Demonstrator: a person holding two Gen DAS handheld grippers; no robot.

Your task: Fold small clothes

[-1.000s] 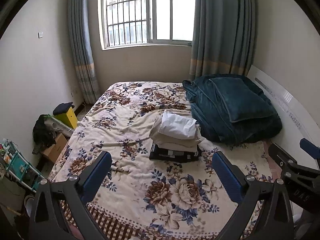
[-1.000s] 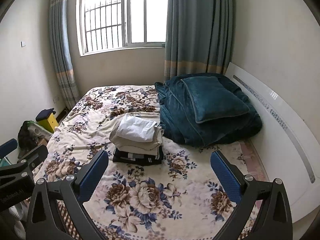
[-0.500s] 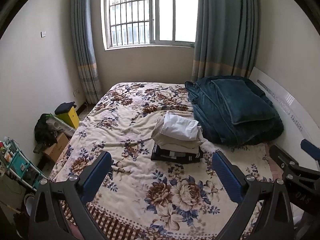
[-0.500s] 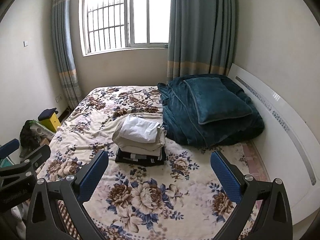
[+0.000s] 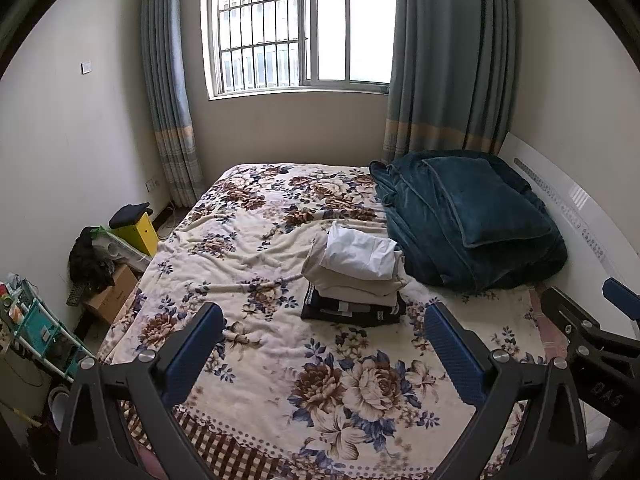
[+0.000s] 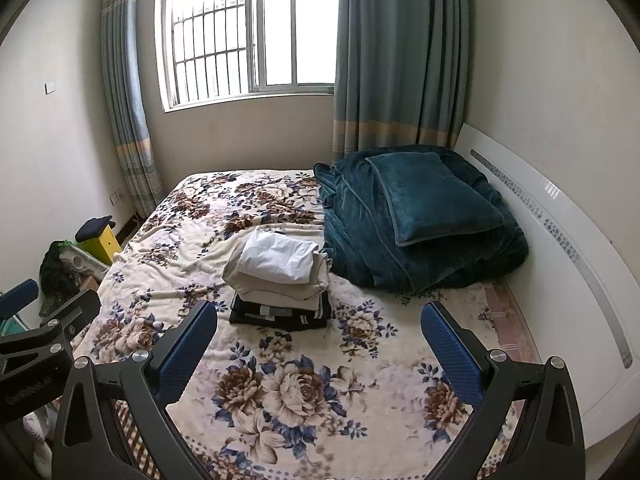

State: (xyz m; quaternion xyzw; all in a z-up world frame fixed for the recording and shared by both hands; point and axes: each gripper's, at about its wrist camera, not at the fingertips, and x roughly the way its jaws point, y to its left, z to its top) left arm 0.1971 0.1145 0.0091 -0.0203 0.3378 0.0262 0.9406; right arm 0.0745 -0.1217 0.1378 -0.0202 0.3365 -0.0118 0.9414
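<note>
A stack of folded small clothes [image 5: 356, 276] sits mid-bed on the floral blanket [image 5: 256, 264]: a white piece on top, beige pieces under it, dark pieces at the bottom. The stack also shows in the right wrist view [image 6: 280, 276]. My left gripper [image 5: 324, 320] is open and empty, held back above the bed's near end. My right gripper [image 6: 318, 318] is open and empty too, beside it on the right. Each gripper shows at the edge of the other's view.
A folded teal blanket with a pillow [image 5: 464, 220] lies right of the stack against the white headboard [image 6: 560, 248]. Left of the bed stand a yellow stool [image 5: 136, 228], a cardboard box [image 5: 112, 292] and a teal rack [image 5: 36, 332]. A window with curtains [image 5: 304, 28] is behind.
Both grippers have drawn back and risen a little from the bed, so the stack looks slightly farther. Both stay open. The clothes have not moved.
</note>
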